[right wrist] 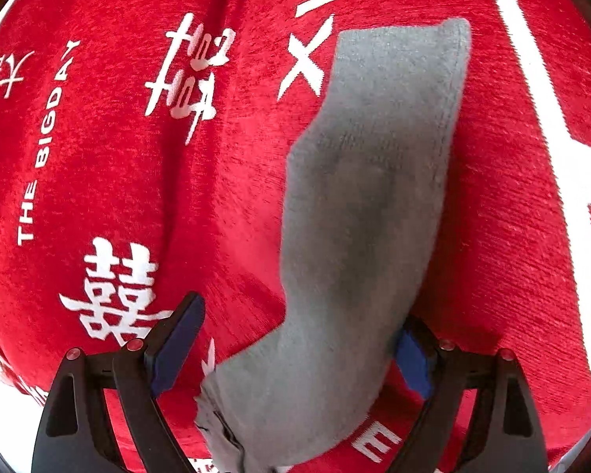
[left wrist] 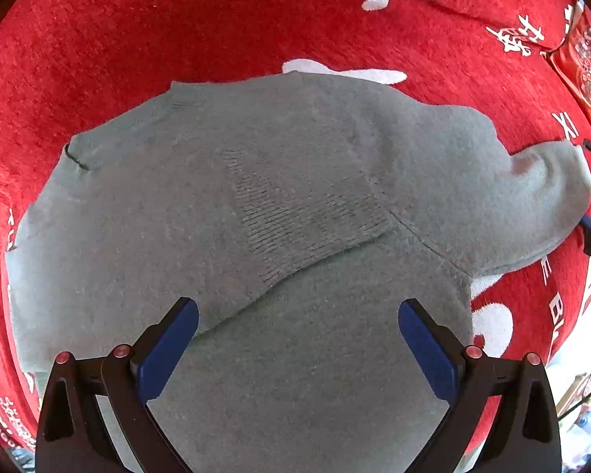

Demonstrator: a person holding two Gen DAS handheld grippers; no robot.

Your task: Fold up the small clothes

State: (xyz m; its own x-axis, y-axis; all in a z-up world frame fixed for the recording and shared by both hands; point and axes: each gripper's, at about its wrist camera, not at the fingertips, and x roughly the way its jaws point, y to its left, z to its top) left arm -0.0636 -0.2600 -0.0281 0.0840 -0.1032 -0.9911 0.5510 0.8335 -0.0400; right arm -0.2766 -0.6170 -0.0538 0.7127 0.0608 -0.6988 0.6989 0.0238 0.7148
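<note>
Grey knit sweater (left wrist: 256, 205) lying flat on a red cloth with white printed characters (left wrist: 177, 19), which covers the surface; one side appears already folded across the body, its edge running diagonally over the front. The other sleeve (right wrist: 374, 181) extends sideways onto the red cloth, its cuff toward the far end in the right wrist view.

Left gripper (left wrist: 297, 339): pointed straight down over the lower body of the sweater, jaws spread wide, nothing pinched; whether the pads touch the knit cannot be told.

Right gripper (right wrist: 303, 343): angled down along the extended sleeve, jaws wide apart. The sleeve passes between them near its shoulder end, lying against or over the right-hand pad, while the left-hand pad stands clear over the cloth. It is not yet clenched on anything.

Step in hand, as judged: the approach to take up the remaining sleeve for folding inward.

Next move calls for: closing on the full thickness of the sleeve without catching the red cloth beneath, then carrying it across the body while the left gripper steadies the sweater against sliding.
</note>
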